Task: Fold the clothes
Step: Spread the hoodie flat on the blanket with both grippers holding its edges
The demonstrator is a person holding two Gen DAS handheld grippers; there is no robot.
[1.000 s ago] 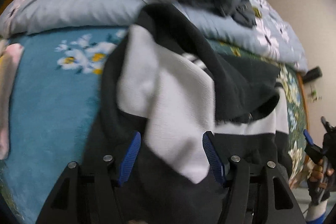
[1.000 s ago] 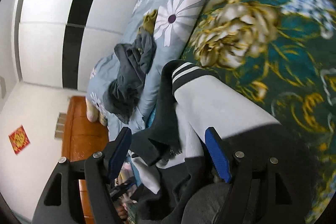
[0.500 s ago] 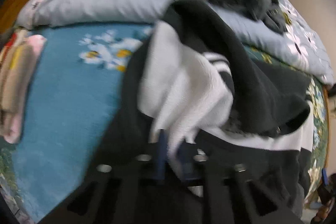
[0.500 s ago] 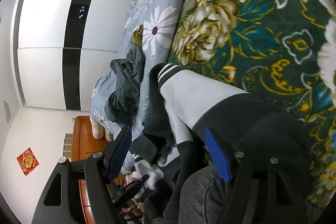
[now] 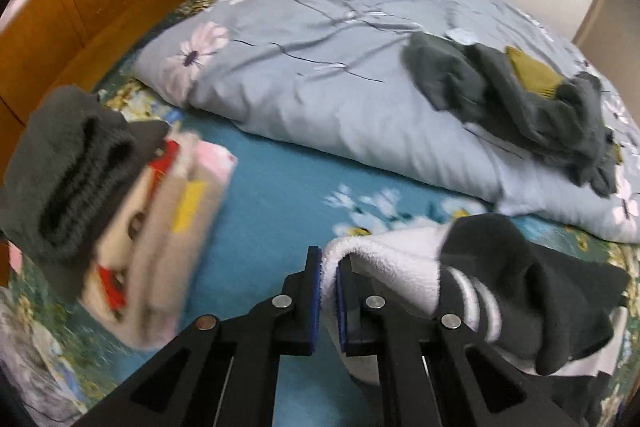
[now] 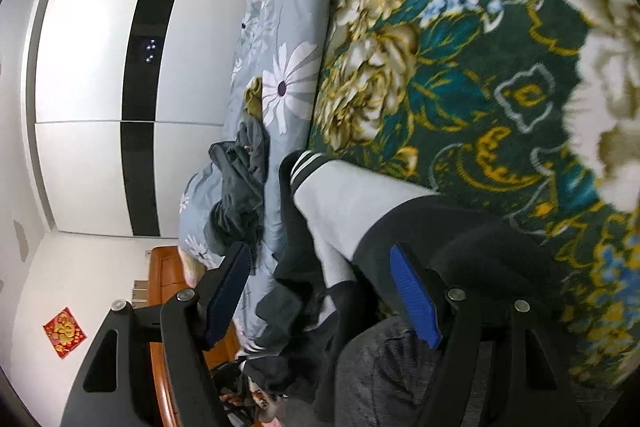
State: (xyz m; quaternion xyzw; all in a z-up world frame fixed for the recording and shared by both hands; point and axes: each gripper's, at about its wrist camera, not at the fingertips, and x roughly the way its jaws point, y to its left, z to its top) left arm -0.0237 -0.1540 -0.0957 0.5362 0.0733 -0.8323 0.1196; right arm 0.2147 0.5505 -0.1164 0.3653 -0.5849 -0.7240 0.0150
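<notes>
Jacket (image 5: 404,267), black and white, bunched near the bed's (image 5: 280,195) foot edge | left gripper (image 5: 328,291) pinching its white fleece fold | right gripper (image 6: 320,291) spread, empty (hovering over a sleeve) | step: drawing fabric out | next: right claw takes opposite edge.

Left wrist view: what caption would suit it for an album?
Left claw shut on a fleecy black-and-white jacket over a teal floral bedsheet.
</notes>
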